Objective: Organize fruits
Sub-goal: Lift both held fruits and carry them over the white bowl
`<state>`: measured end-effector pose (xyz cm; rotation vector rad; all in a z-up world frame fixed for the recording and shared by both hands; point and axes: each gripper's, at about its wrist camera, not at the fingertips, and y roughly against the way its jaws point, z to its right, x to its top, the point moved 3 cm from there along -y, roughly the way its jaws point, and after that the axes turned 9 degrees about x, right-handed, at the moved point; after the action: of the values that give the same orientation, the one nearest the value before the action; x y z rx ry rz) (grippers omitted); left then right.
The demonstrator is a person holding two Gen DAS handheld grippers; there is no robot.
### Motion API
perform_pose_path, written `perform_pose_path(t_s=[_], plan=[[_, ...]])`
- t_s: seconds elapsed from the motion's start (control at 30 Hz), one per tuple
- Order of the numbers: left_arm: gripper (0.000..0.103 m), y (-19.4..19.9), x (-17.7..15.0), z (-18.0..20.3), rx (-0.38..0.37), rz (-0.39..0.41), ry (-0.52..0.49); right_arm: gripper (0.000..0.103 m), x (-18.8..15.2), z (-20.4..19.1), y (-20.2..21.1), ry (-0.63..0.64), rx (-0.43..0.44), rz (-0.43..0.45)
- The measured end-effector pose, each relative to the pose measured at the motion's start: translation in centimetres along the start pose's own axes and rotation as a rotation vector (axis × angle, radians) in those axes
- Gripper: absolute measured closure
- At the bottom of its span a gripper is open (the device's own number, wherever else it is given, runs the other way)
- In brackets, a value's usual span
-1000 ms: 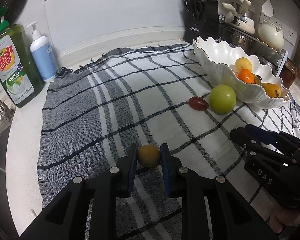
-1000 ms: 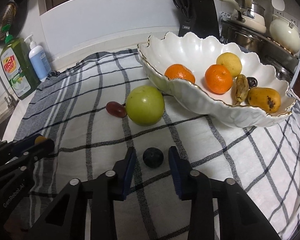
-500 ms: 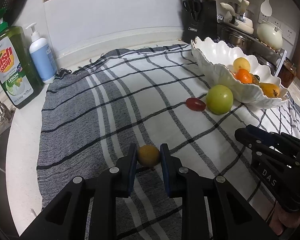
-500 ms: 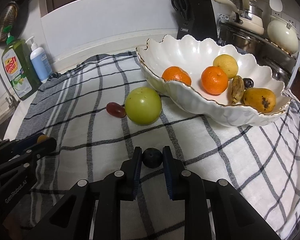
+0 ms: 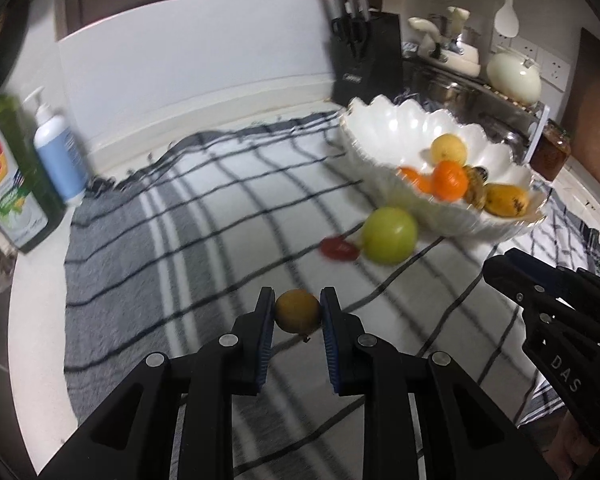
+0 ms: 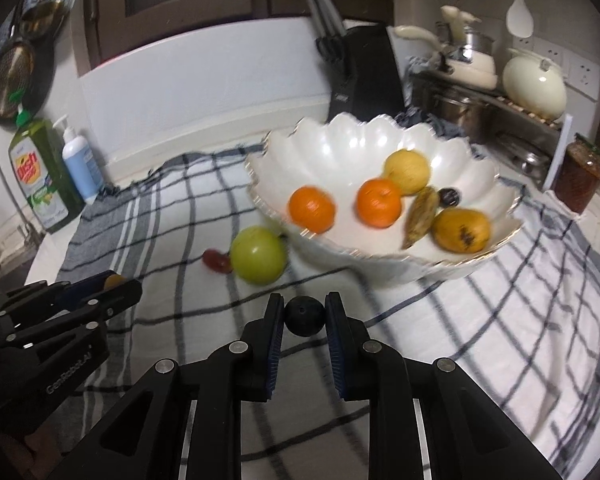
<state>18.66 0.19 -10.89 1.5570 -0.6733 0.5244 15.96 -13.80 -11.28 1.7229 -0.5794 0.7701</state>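
Yellow fruit (image 5: 297, 315) and dark fruit (image 6: 305, 315), each clenched in a gripper, now lifted off cloth (image 6: 500, 320); bowl (image 6: 340, 152) next.

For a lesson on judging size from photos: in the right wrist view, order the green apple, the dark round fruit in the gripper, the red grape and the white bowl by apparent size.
1. white bowl
2. green apple
3. dark round fruit, though it sits nearest the camera, so it looks bigger than it is
4. red grape
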Motion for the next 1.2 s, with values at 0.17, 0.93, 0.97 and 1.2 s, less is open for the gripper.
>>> perform_pose_path(t_s=[0.17, 0.93, 0.97, 1.2], plan=[[0.079, 0.4, 2.8, 1.8, -0.033, 0.051, -0.027, 0.081, 1.5, 1.3, 1.1, -0.015, -0.024, 0.038], [0.079, -4.7, 11.7, 7.3, -0.147, 0.074, -0.15, 0.081, 6.8, 6.3, -0.9, -0.122, -0.088, 0.031], [0.079, -4.9, 11.7, 7.3, -0.151, 0.07, -0.149, 0.081, 6.9, 6.3, -1.1, -0.124, -0.089, 0.025], [0.079, -6.7, 11.8, 8.4, -0.185, 0.031, -0.168, 0.081, 6.8, 6.8, -2.1, -0.144, -0.091, -0.008]])
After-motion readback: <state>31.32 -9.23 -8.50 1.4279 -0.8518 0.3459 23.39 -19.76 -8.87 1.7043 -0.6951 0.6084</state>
